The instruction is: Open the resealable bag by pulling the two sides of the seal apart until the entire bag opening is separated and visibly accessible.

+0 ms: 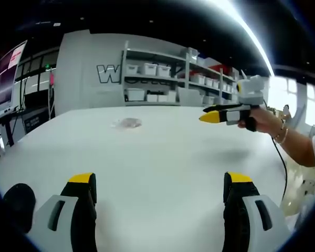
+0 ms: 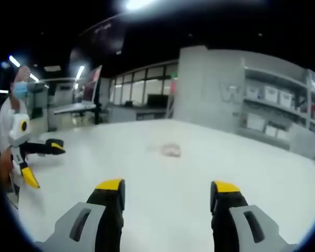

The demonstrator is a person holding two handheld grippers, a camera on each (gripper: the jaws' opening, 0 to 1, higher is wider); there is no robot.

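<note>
A small clear resealable bag [image 1: 127,123] lies flat on the white table [image 1: 157,157], far out ahead of both grippers; in the right gripper view the bag [image 2: 170,150] is a faint pale patch near the middle. My left gripper [image 1: 160,181] is open, its yellow-tipped jaws wide apart over bare table with nothing between them. From the side it appears as the left gripper [image 2: 46,165], jaws spread. My right gripper [image 2: 168,186] is also open and holds nothing. A hand carries the right gripper [image 1: 210,117] above the table's right part, well short of the bag.
Grey shelves with white bins [image 1: 157,79] stand behind the table's far edge against a grey wall. A dark round object [image 1: 18,202] sits at the near left. A person's forearm [image 1: 299,147] and a cable run along the right edge. Desks and a screen [image 2: 89,89] stand far off.
</note>
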